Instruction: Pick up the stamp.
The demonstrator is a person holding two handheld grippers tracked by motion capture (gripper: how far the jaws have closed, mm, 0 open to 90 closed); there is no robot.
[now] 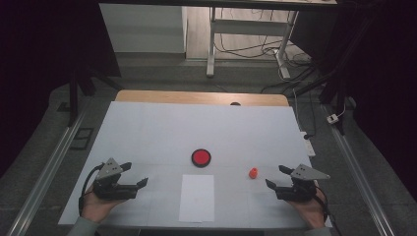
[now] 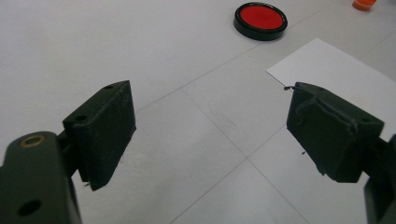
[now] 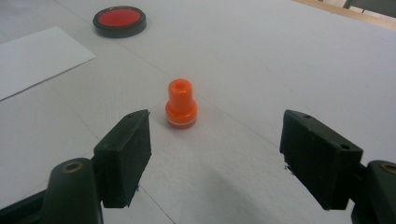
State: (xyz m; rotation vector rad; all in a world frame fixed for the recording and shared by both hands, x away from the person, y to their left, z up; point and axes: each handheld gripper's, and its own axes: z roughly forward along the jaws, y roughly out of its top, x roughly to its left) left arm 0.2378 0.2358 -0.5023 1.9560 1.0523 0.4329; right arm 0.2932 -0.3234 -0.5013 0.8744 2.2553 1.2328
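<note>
- Orange stamp (image 3: 180, 103) stands upright on the white table cover (image 1: 147, 128), just ahead of the right gripper (image 1: 275, 178) and a little toward the gripper's left side, not between the jaws.
- Taking the stamp as landmark: the round red ink pad (image 1: 201, 157) in its black rim lies well off to its left and slightly farther away; the white paper sheet (image 1: 197, 197) lies to its left and nearer the person.
- Looks: small, bright orange, glossy plastic; a narrow knob on top with a dimple in its crown, flaring to a wider round base with a pale ring at the bottom.
- Handling, judged: light, stiff, smooth enough to slip; a small footprint, so a nudge could tip it. Best taken across the narrow upper neck, jaws level, squarely from both sides.
- Right gripper: jaws spread wide, nothing between them.
- Left gripper (image 1: 134, 176): jaws likewise wide apart and empty, resting far left of the stamp, past the paper.
</note>
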